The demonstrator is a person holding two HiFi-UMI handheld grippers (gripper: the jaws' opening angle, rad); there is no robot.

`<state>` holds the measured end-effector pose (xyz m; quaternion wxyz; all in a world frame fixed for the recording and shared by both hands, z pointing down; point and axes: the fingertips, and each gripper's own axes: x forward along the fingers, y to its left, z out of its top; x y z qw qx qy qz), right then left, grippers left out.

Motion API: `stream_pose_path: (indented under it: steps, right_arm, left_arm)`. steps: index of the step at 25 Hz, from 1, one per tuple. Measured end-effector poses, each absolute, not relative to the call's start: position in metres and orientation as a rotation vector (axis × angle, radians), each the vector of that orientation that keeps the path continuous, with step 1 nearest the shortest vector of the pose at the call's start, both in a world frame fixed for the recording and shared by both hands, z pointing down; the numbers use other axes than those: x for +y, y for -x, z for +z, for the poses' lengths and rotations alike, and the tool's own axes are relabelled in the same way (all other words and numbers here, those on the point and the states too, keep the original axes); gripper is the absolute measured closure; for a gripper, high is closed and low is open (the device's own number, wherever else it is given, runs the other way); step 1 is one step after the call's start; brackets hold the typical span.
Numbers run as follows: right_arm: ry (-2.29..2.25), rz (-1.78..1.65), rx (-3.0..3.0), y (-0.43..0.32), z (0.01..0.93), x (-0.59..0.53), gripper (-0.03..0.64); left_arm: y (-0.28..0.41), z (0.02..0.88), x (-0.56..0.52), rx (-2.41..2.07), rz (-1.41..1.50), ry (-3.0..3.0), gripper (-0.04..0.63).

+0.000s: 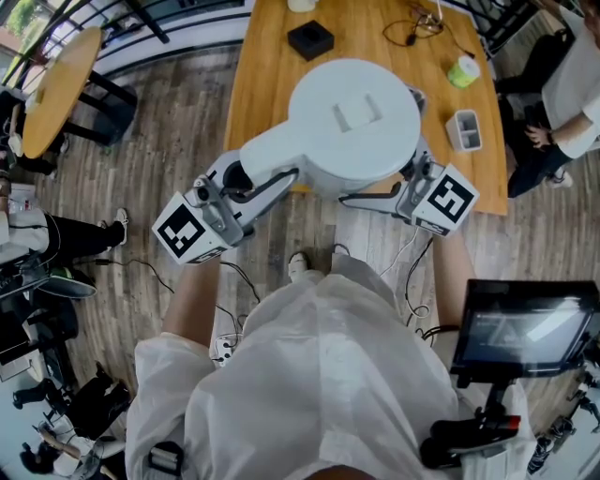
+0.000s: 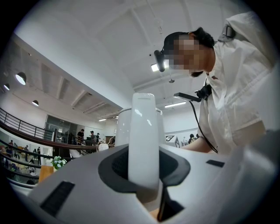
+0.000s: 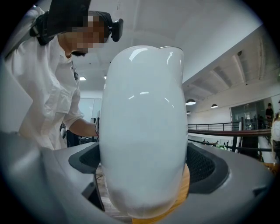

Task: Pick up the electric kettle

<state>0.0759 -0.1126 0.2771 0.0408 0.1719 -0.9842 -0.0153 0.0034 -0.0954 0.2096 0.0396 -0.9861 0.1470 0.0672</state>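
Note:
In the head view the white electric kettle hangs over the near edge of the wooden table, its lid facing up at me. My left gripper is shut on its handle. The left gripper view shows that upright white handle pressed between the dark pads, with the kettle body behind it. My right gripper is on the opposite side. In the right gripper view the kettle's rounded body fills the space between the pads of the right gripper, which is shut on it.
On the table behind the kettle are a black box, a coiled cable, a green cup and a small white container. A seated person is at the right, a round table at the left, a screen lower right.

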Motion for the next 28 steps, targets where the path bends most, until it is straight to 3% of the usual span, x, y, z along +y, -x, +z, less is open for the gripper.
stream_pose_path:
  steps: [28]
  right_arm:
    - [-0.522, -0.059, -3.004, -0.0745, 0.2765, -0.1131, 0.040]
  left_arm:
    - [-0.0021, 0.2085, -0.0961, 0.456, 0.219, 3.021, 0.499]
